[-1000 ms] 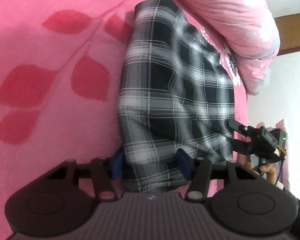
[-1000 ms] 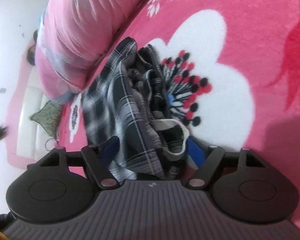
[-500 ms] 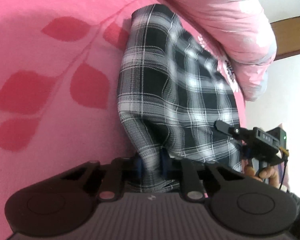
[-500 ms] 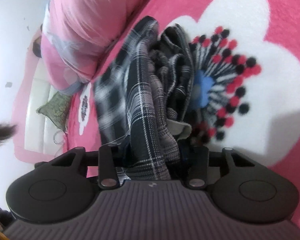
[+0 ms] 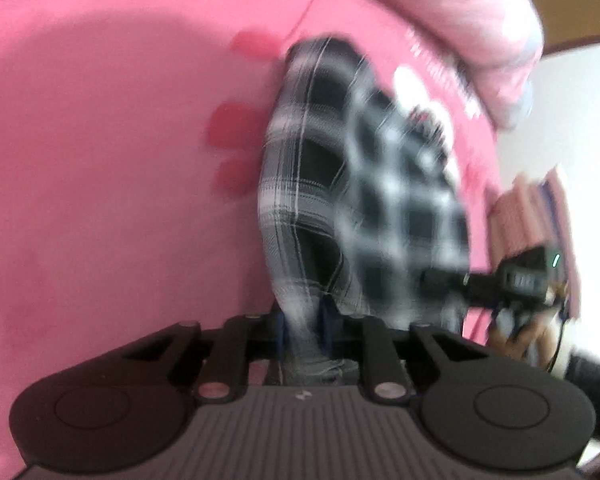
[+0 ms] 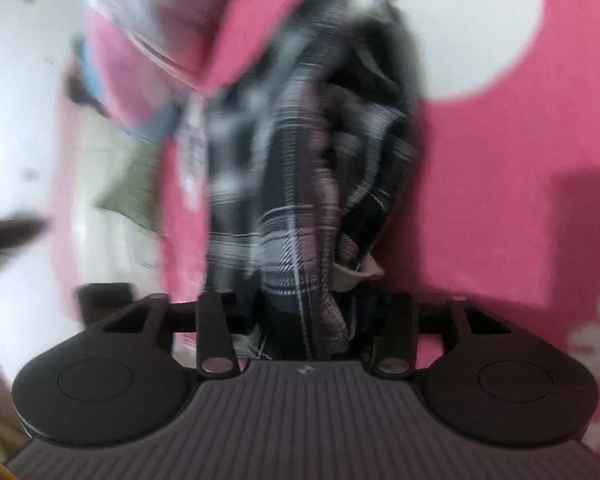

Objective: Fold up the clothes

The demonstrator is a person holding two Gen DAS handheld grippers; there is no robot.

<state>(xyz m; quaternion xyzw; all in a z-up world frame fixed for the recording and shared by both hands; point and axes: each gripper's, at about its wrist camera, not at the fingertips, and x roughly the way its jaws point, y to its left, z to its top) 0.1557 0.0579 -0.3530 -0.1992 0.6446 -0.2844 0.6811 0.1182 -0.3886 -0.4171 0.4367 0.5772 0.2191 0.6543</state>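
Plaid black-and-white cloth, the garment (image 5: pixel 356 184), hangs stretched between both tools above the pink flowered blanket (image 5: pixel 112 184), with its far end lying just below the pink pillow (image 5: pixel 460 20). The left gripper (image 5: pixel 302 322) has its fingers pressed together on a bunched edge, and the cloth runs straight away from them toward the pillow. The right gripper (image 6: pixel 312 312) likewise pinches a thick gathered edge, the garment's long axis leading forward from its fingers to that same pillow. In the left view the right tool sits off to the right, at the cloth's other near corner. Both frames are blurred. Judging from this, neither hand is nearer; the held edge must travel toward the pillow end to make the fold.
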